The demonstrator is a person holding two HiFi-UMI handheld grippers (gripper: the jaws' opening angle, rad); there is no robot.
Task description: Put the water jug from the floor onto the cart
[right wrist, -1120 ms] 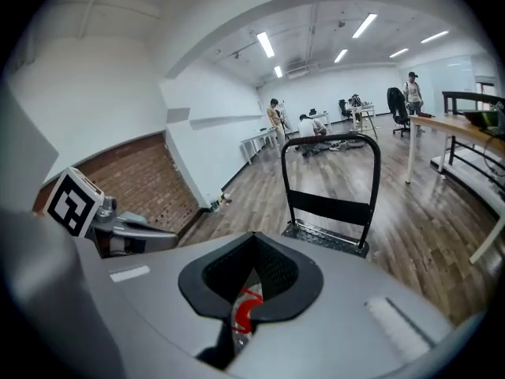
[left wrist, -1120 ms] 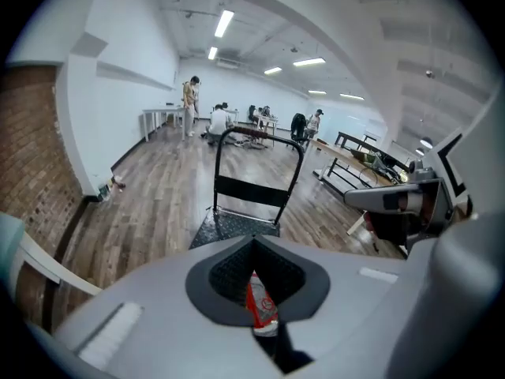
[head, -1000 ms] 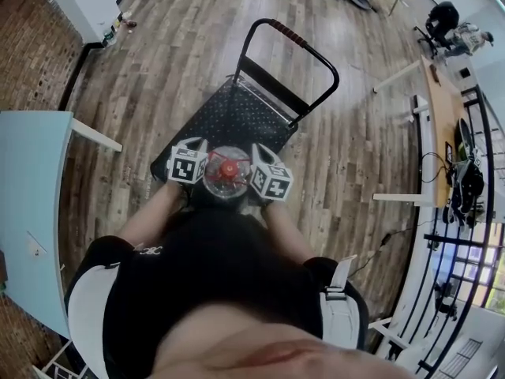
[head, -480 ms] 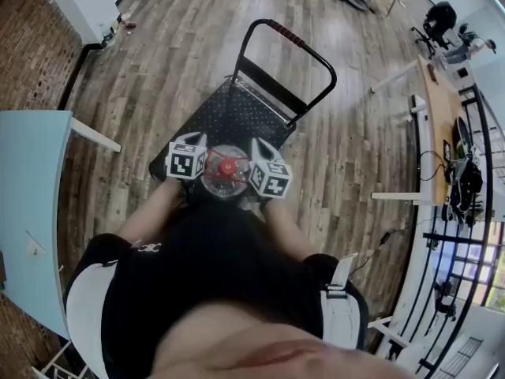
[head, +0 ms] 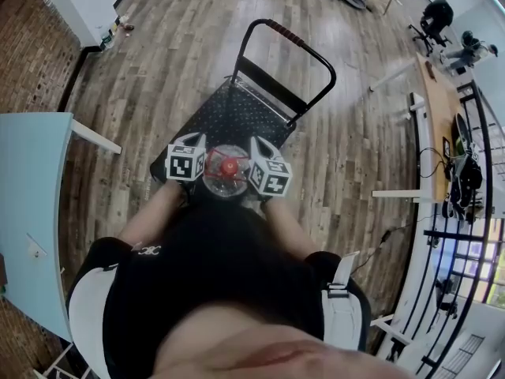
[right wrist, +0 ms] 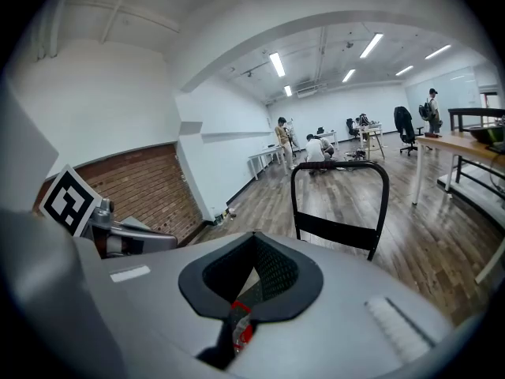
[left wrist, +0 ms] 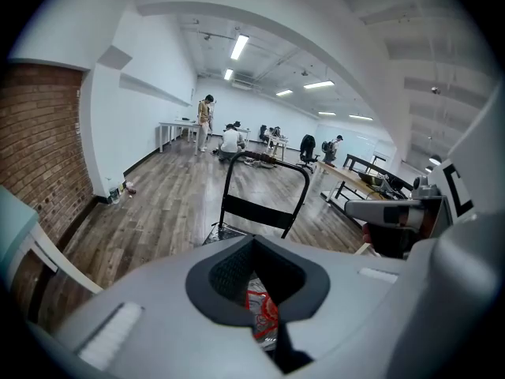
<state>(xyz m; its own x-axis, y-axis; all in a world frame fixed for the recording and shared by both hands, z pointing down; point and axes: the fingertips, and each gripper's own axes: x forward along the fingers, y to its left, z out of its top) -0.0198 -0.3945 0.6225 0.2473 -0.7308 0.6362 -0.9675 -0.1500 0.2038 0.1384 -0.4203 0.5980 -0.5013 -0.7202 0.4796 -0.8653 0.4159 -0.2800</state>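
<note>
Grey and boxy, our left gripper (head: 199, 170) and right gripper (head: 255, 174) each pinch the clear water jug (head: 228, 166) between them. It sits at the black cart's (head: 237, 115) near end. We cannot read its red label.

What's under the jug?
The jug hangs between the left gripper and the right gripper, over the near end of the cart. The jug itself hides whether it touches the deck.

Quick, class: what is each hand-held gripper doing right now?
Left hand-held gripper: closed on the water jug.
Right hand-held gripper: closed on the water jug.
</note>
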